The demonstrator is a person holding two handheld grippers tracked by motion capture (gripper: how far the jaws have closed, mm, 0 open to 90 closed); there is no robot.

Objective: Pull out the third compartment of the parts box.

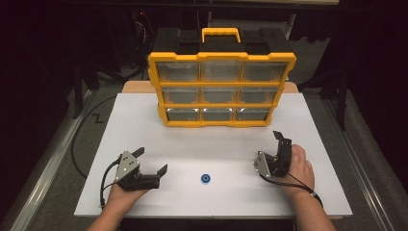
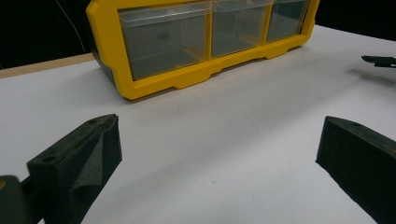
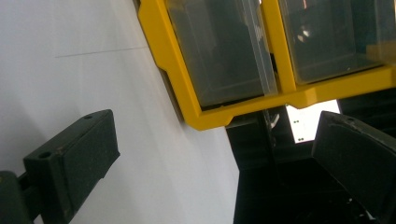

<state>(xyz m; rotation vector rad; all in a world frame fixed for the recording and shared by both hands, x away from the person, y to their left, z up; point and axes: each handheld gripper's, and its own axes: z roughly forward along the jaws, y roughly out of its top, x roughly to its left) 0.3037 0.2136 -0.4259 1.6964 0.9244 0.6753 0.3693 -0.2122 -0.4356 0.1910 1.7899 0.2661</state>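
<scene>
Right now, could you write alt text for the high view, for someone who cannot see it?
A small blue ring lies on a white table between two open hand-held grippers, left and right. Behind it stands a yellow organizer with nine clear drawers.

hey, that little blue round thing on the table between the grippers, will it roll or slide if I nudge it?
The blue ring lies flat on the white table, so a nudge would probably slide it rather than roll it. It looks small and low, likely light, and could skid off easily. Tipped onto its edge, its round shape might roll.
</scene>
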